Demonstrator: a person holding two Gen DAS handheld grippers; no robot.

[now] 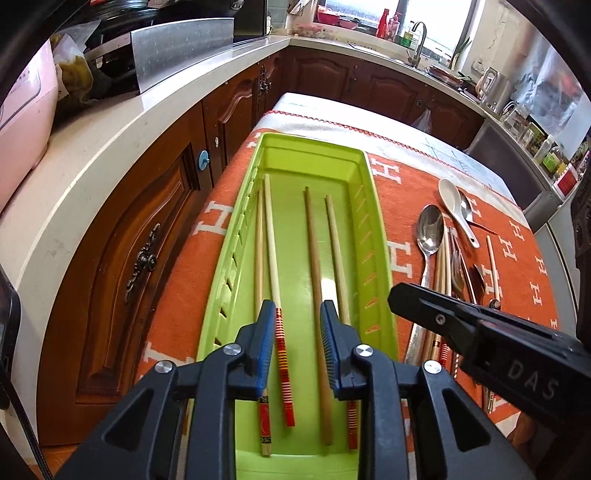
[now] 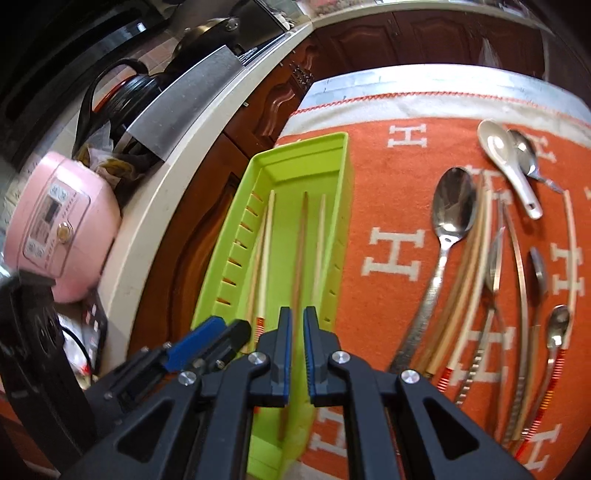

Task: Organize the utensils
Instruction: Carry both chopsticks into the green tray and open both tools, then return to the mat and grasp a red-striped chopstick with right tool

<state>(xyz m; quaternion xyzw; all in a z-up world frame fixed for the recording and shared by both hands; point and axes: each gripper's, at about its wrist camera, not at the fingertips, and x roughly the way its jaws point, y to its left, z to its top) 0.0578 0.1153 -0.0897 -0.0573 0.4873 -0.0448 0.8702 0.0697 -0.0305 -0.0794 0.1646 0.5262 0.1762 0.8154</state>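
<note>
Daylight from a window [image 1: 436, 14] falls across a pale countertop [image 1: 122, 122] above dark wooden cabinets [image 1: 147, 229].

tray: lime-green plastic tray [image 1: 376, 206], plain
cloth: orange woven cloth [image 2: 399, 206], white H letters, pale border with red zigzag stitching
chopsticks: pale wooden chopsticks [image 1: 271, 236], red ends banded yellow
soup spoon: white ceramic soup spoon [image 2: 506, 162]
cooker: pink rice cooker [image 2: 62, 229]

From each wrist we look steeply down, close over the green tray [image 1: 380, 236]; the right view sits further right. Both share tray, orange cloth [image 2: 399, 192] and spoons.
</note>
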